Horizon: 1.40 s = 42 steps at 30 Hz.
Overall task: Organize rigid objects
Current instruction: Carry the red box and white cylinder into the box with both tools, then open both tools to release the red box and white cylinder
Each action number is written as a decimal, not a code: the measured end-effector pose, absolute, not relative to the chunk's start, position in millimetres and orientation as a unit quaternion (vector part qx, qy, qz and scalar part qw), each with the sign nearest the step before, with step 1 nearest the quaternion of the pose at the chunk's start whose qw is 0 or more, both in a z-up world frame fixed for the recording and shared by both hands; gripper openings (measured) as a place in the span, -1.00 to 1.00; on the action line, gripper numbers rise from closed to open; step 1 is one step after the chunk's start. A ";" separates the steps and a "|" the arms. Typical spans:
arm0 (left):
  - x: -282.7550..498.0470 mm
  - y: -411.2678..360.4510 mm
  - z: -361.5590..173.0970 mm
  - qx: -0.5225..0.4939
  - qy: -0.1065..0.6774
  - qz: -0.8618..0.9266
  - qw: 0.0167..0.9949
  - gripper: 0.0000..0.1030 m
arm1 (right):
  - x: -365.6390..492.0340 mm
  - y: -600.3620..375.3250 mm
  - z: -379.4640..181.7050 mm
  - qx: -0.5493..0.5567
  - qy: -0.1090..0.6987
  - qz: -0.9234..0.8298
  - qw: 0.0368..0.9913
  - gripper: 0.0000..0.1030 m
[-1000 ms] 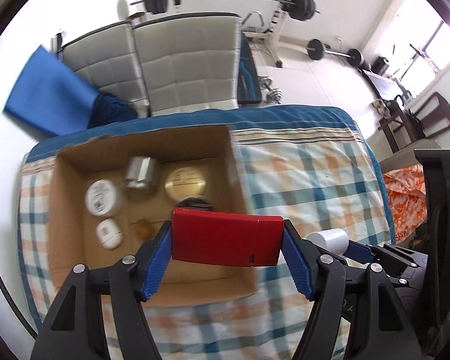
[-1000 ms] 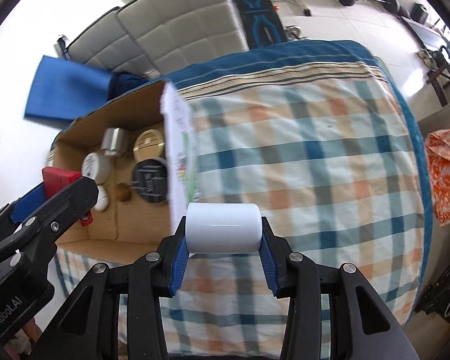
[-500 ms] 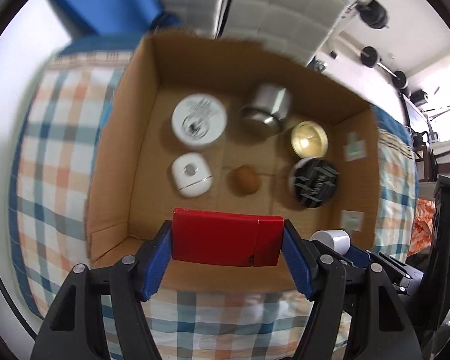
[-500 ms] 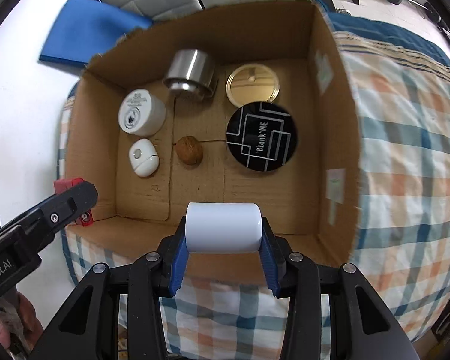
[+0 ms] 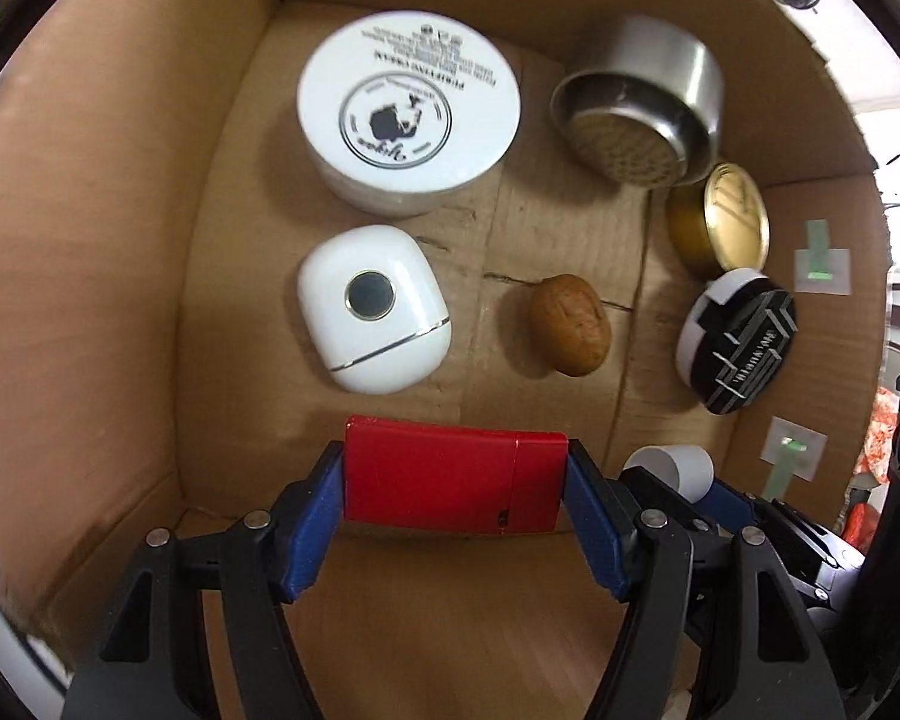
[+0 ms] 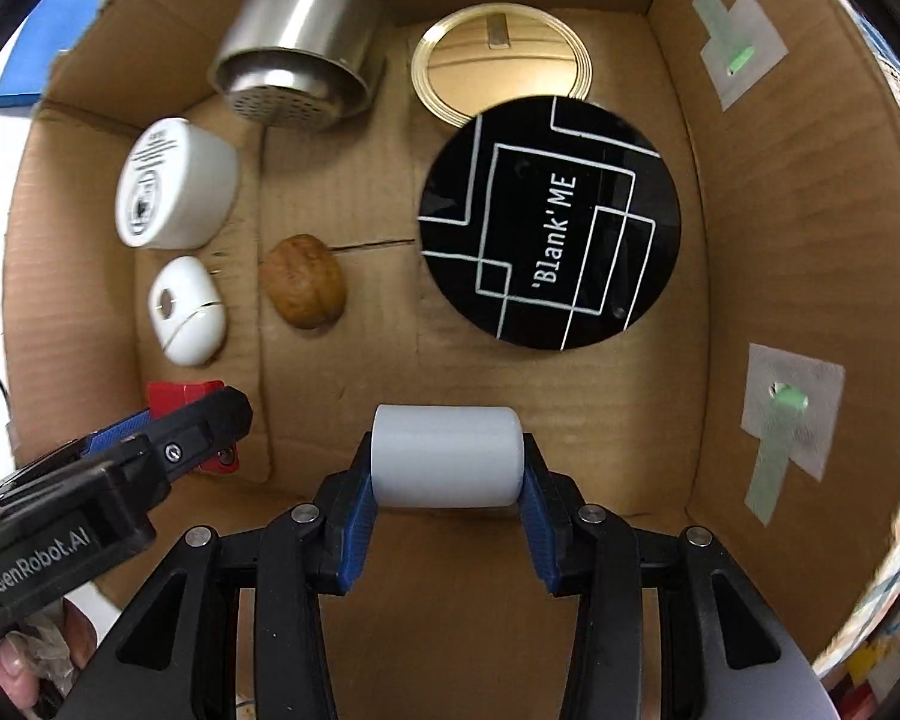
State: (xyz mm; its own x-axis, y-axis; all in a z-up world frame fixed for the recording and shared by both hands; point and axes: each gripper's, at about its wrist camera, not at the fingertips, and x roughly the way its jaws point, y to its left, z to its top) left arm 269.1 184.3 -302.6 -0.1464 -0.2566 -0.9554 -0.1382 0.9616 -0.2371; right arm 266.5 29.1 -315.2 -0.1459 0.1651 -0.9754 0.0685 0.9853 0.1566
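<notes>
My left gripper [image 5: 456, 483] is shut on a red rectangular box [image 5: 453, 480] and holds it low inside a cardboard box [image 5: 90, 276], near its front left. My right gripper [image 6: 447, 459] is shut on a white cylinder [image 6: 447, 456] and holds it inside the same cardboard box [image 6: 744, 276], near the front middle. The white cylinder [image 5: 672, 468] also shows in the left wrist view, and the red box [image 6: 180, 396] in the right wrist view.
On the box floor lie a white round jar [image 5: 408, 114], a white rounded case [image 5: 372, 306], a walnut [image 5: 570, 324], a steel cup [image 5: 642, 102], a gold tin [image 5: 720, 219] and a black round tin [image 6: 549, 222]. Taped patches [image 6: 789, 414] sit on the right wall.
Both grippers have moved forward and down into the cardboard box, still holding the red box and the white cylinder. The things inside now look much closer.
</notes>
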 end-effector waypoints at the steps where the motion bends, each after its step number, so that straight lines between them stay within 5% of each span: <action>1: 269.4 183.0 -305.1 -0.127 0.758 -0.047 0.638 0.32 | 267.4 28.8 -318.2 0.079 0.759 0.035 0.646 -0.13; 10: 266.2 175.5 -324.0 -0.105 0.784 -0.041 0.610 0.33 | 271.4 34.0 -331.9 0.063 0.776 0.024 0.627 -0.11; 16: 267.6 178.9 -322.9 -0.108 0.794 -0.041 0.597 0.41 | 275.1 42.8 -333.0 0.065 0.780 0.028 0.621 0.39; 20: 270.4 181.3 -315.1 -0.108 0.789 -0.038 0.604 0.44 | 280.4 35.6 -322.8 0.057 0.778 0.027 0.625 0.43; 31: 251.4 171.9 -252.1 -0.090 0.744 -0.045 0.660 0.66 | 280.4 23.3 -269.5 0.026 0.745 0.024 0.666 0.55; 35: 245.7 158.0 -221.7 -0.072 0.720 -0.039 0.689 0.79 | 266.2 20.0 -249.0 0.022 0.732 0.023 0.681 0.71; 36: 243.7 159.5 -214.0 -0.067 0.714 -0.035 0.696 0.98 | 264.9 18.4 -243.1 0.020 0.728 0.023 0.685 0.73; 42: 237.2 169.0 -176.9 -0.062 0.684 -0.028 0.726 1.00 | 252.7 13.6 -208.4 0.010 0.705 0.018 0.709 1.00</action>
